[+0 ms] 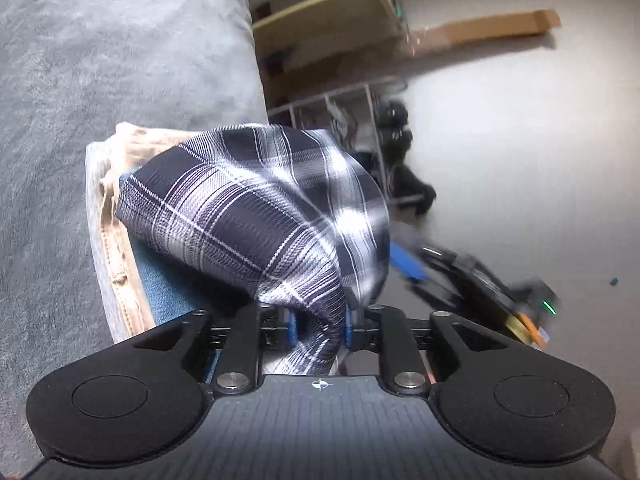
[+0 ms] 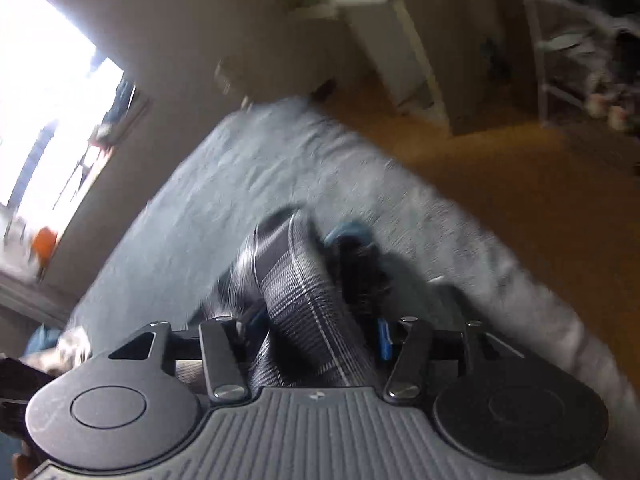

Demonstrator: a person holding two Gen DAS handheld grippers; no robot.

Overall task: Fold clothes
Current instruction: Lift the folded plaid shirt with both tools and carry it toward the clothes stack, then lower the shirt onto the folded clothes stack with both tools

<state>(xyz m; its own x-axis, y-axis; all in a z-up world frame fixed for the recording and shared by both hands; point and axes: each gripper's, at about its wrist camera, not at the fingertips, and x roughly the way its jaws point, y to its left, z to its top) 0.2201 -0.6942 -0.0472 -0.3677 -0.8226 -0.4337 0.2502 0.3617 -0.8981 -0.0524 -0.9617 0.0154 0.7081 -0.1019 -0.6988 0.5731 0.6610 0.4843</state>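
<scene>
A fold of plaid shirt (image 1: 256,216) is seen between the left gripper (image 1: 318,322) jaws and, bunched, between the wider-set right gripper (image 2: 320,332) jaws; pad contact cannot be told. Ahead, it drapes over a clothes pile (image 1: 120,248) on the grey blanket (image 1: 100,60). It is judged light, limp, slippery; best pinched at edges.

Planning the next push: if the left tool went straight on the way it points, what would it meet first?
The black-and-white plaid cloth, already bunched between the left tool's fingers. Past it likely the folded tan and blue garments on the grey fuzzy blanket; depth is unclear.
</scene>
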